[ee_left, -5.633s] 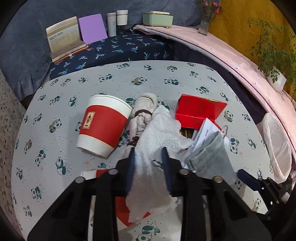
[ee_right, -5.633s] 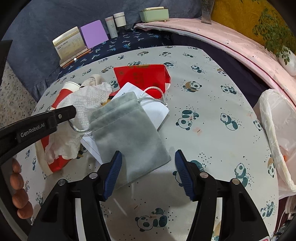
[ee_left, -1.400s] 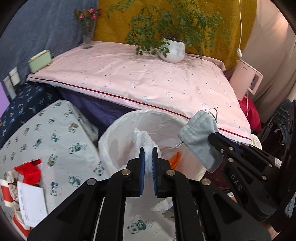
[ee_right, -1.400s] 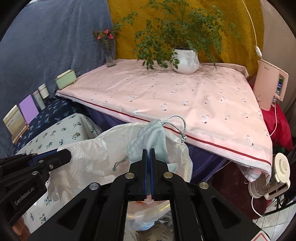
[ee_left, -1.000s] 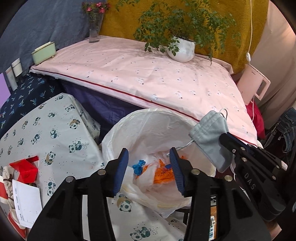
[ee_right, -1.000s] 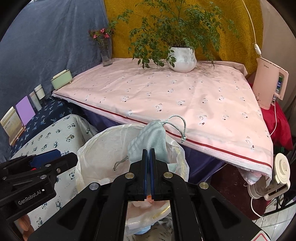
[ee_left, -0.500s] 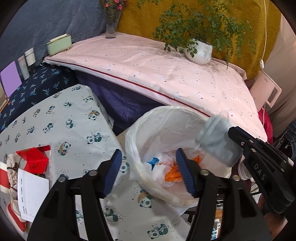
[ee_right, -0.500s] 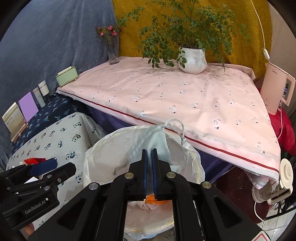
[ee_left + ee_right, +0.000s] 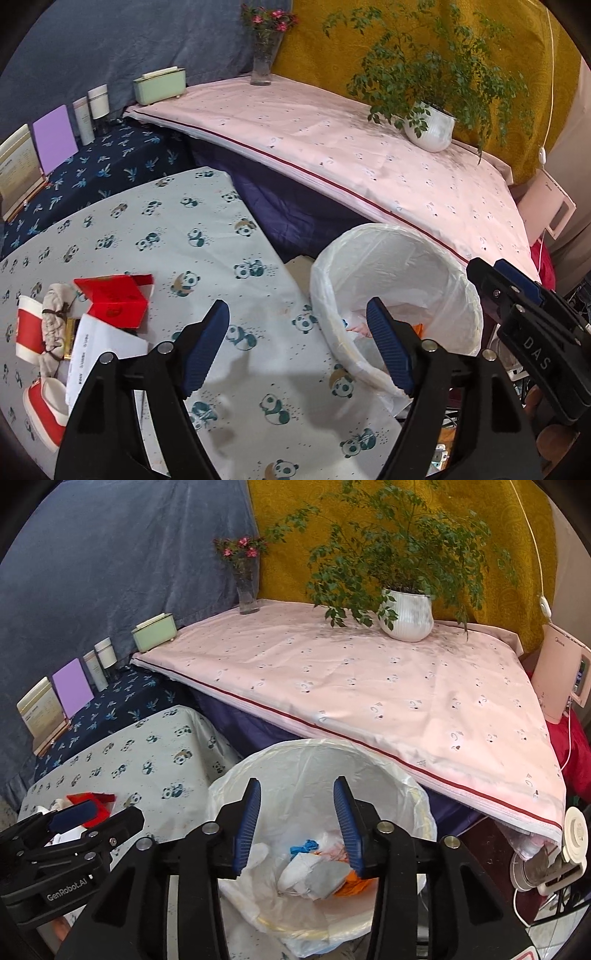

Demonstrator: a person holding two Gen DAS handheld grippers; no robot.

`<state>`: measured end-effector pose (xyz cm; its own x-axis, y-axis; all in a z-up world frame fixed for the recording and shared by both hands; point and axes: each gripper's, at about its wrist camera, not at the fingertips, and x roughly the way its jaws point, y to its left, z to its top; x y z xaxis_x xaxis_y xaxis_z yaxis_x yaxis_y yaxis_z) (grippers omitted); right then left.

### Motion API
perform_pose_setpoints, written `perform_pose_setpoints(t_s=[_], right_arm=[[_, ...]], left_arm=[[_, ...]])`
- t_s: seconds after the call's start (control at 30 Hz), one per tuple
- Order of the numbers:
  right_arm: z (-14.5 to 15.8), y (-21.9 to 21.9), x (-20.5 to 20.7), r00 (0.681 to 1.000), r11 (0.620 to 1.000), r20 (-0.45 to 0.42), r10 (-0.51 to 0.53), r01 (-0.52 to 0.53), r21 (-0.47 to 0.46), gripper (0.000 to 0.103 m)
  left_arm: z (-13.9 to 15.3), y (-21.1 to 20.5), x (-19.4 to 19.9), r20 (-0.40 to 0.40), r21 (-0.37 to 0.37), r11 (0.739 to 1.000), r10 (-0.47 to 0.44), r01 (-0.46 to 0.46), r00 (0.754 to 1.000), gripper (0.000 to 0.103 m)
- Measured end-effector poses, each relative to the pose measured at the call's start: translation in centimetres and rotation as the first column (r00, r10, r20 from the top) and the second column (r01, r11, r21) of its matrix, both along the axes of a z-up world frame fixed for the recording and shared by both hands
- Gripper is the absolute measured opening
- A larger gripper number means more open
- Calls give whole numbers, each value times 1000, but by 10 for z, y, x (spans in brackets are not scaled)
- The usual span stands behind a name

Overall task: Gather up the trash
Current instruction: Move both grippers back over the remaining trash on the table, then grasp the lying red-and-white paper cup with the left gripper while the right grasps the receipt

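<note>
Right fingers: the right gripper point(image 9: 297, 829) hangs over the bin; its jaws have just been opening and now stand part way apart with nothing between them.
Left fingers: the left gripper point(image 9: 297, 345) is spread wide and empty, its jaws also just opened further, poised above the table's edge beside the bin.
Bin: a round trash bin point(image 9: 413, 797) lined with a white bag stands off the table's near right corner, just beside the cloth's edge.
In the bin: a grey pouch point(image 9: 327, 877) lies on top of crumpled white tissue point(image 9: 255, 856), with scraps of blue and orange around them.
Done so far: judging by what lies in the bin, the pouch and the tissue are already disposed of.
Table: the table point(image 9: 207, 240), in a panda-print cloth, holds a cluster of litter near its left edge.
Left to collect: a red box point(image 9: 118, 302), a red-and-white paper cup point(image 9: 28, 334), a white paper slip point(image 9: 99, 350), and a knotted beige cloth bundle point(image 9: 55, 321), all touching or overlapping.
Progress: roughly partway, by my reckoning; several pieces remain well apart from the bin.
</note>
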<state>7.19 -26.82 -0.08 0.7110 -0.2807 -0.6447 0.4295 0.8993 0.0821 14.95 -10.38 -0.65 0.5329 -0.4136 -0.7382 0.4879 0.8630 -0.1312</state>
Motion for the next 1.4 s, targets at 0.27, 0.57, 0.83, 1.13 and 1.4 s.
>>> perform_pose_setpoints(t_s=[0.27, 0.57, 0.83, 1.13, 1.4], right_arm=[[6, 34, 0, 998, 999, 10, 54, -54, -2, 52], [11, 80, 1, 992, 992, 14, 128, -128, -10, 60], [7, 123, 4, 980, 980, -1, 200, -200, -13, 64], [-9, 176, 17, 956, 956, -39, 292, -291, 20, 65], [-23, 221, 28, 926, 930, -77, 369, -368, 23, 65]], left_arm=[[7, 38, -6, 13, -6, 998, 63, -62, 998, 73], [8, 92, -12, 30, 1, 988, 153, -153, 988, 79], [2, 152, -15, 27, 16, 963, 268, -269, 963, 87], [-17, 219, -18, 4, 59, 922, 384, -384, 923, 89], [-41, 259, -11, -75, 76, 890, 455, -450, 887, 90]])
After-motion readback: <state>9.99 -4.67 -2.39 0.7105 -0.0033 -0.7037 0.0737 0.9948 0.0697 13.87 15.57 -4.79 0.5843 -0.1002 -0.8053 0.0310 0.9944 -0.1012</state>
